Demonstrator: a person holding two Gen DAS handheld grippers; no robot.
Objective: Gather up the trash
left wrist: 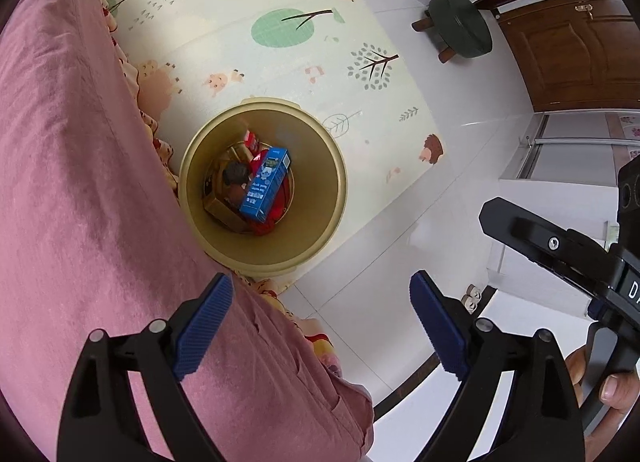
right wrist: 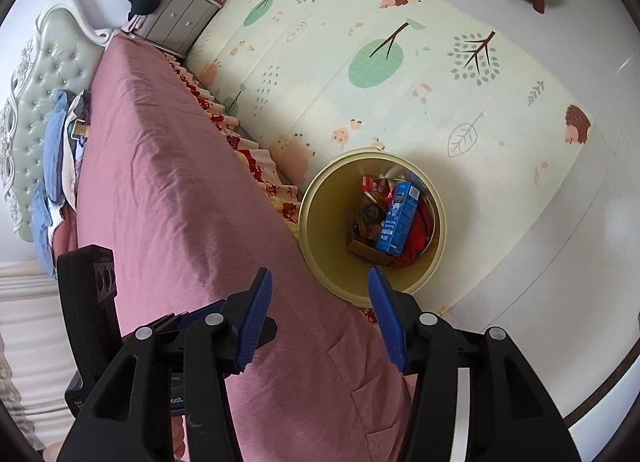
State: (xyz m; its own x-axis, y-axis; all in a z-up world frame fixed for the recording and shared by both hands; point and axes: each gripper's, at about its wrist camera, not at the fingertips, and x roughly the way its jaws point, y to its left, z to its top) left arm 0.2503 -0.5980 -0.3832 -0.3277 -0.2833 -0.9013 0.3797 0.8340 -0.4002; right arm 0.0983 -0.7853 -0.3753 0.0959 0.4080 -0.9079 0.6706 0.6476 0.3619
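Observation:
A tan round trash bin (left wrist: 320, 222) stands on the play mat beside the bed; it also shows in the right wrist view (right wrist: 320, 258). Inside lie a blue carton (left wrist: 266, 184), also seen in the right wrist view (right wrist: 398, 218), a brown cardboard box (left wrist: 224, 210), red wrappers and a small red pack (left wrist: 251, 139). My left gripper (left wrist: 322, 326) is open and empty, high above the bed's corner, near the bin. My right gripper (right wrist: 322, 318) is open and empty, above the bed edge just short of the bin. The right gripper's body shows in the left wrist view (left wrist: 560, 246).
A pink bedspread (right wrist: 168, 190) covers the bed on the left. A patterned play mat (right wrist: 400, 62) lies on the white tile floor. A dark green stool (left wrist: 460, 26) stands near a brown door (left wrist: 576, 50). A grey nightstand (right wrist: 176, 18) stands by the headboard.

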